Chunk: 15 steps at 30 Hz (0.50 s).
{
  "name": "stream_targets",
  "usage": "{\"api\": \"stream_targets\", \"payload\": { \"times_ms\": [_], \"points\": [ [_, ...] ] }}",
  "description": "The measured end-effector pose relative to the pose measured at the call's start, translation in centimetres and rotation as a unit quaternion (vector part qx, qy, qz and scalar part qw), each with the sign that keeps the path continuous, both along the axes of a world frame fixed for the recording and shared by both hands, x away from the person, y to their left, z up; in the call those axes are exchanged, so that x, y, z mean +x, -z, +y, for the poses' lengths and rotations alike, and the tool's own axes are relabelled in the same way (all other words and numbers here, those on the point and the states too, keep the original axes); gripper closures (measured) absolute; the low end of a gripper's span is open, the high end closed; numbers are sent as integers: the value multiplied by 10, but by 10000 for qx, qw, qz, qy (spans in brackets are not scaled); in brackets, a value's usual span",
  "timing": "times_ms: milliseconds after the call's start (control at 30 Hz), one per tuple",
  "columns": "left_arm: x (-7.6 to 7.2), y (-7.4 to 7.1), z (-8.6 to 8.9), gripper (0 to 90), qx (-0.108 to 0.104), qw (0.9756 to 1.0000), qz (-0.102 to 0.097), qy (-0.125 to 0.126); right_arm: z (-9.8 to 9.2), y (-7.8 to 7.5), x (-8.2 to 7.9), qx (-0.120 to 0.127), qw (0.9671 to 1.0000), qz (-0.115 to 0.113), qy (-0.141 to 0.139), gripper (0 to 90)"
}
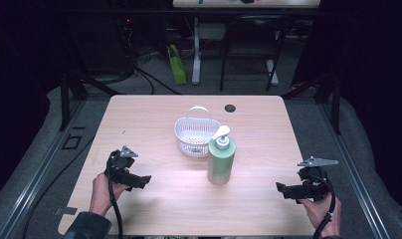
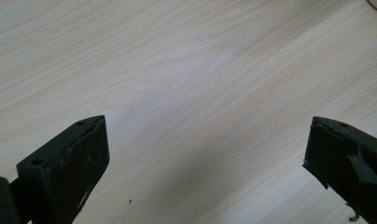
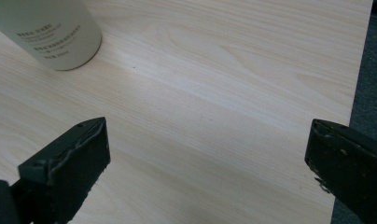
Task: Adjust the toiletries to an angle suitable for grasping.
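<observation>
A pale green pump bottle (image 1: 221, 159) with a white pump head stands upright near the middle of the wooden table (image 1: 154, 109). Just behind it sits a small white perforated basket (image 1: 195, 133) with a handle. My left gripper (image 1: 142, 181) rests low over the table's front left, held in a hand, jaws wide apart with bare wood between them (image 2: 207, 140). My right gripper (image 1: 282, 188) is at the front right, also open and holding nothing (image 3: 207, 140). The bottle's base (image 3: 51, 32) shows at the upper left of the right gripper view.
A dark round hole (image 1: 230, 108) marks the table's far side. The table's right edge (image 3: 359, 70) drops to grey floor close to my right gripper. Desk legs, cables and a green object (image 1: 177, 64) stand on the floor behind the table.
</observation>
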State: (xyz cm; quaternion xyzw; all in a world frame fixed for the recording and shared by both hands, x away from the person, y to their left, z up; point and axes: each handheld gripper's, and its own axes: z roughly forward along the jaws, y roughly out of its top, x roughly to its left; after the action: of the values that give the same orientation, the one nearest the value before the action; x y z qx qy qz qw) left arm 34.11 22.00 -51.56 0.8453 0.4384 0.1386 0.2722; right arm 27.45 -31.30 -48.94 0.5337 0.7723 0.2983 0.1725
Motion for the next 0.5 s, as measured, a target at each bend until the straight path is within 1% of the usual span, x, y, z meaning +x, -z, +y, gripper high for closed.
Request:
{"api": "stream_targets", "payload": {
  "times_ms": [67,167,233,500],
  "points": [
    [0,0,0,0,33,10000,-13,4,2,-2,0,30,10000,-27,-30,0],
    [0,0,0,0,23,10000,8,16,5,-3,0,76,9999,-44,-61,0],
    [0,0,-1,0,28,10000,-13,8,7,-4,0,112,9999,-34,-88,0],
    [0,0,-1,0,4,10000,8,25,20,-8,2,150,9996,-77,-241,0]
  ]
}}
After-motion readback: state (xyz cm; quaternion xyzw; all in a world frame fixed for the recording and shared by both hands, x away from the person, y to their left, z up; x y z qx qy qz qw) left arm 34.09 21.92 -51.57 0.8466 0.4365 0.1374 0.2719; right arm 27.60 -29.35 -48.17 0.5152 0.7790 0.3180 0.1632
